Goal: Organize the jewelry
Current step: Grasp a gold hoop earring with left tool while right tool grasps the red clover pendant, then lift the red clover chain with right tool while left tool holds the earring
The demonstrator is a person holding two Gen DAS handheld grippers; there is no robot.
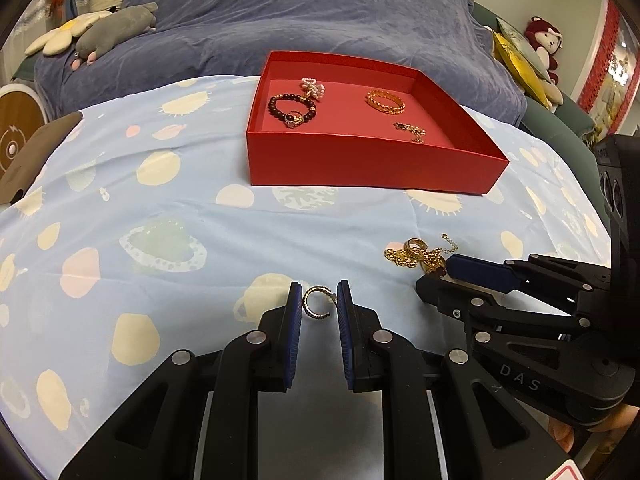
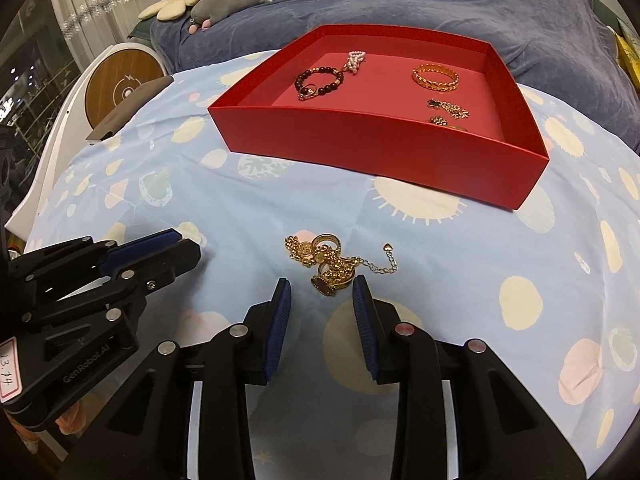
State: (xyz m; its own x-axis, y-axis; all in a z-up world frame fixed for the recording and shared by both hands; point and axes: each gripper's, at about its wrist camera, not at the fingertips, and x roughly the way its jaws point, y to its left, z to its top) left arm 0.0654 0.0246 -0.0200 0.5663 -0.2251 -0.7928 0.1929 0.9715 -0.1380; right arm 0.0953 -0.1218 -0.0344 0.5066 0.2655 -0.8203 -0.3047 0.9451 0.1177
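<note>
Patterned cloth [image 1: 160,216]; left hand-held gripper [image 1: 319,304] clamps open ring [image 1: 317,303], gap toward lower right; right hand-held gripper [image 2: 321,292] parted.

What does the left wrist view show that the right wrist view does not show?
Only the left wrist view shows the small open gold ring between the pads of the left hand-held gripper, and a red plush toy at the far right. Only the right wrist view shows the curtain. Both show the red box with jewelry inside and the gold chain pile on the cloth.
</note>
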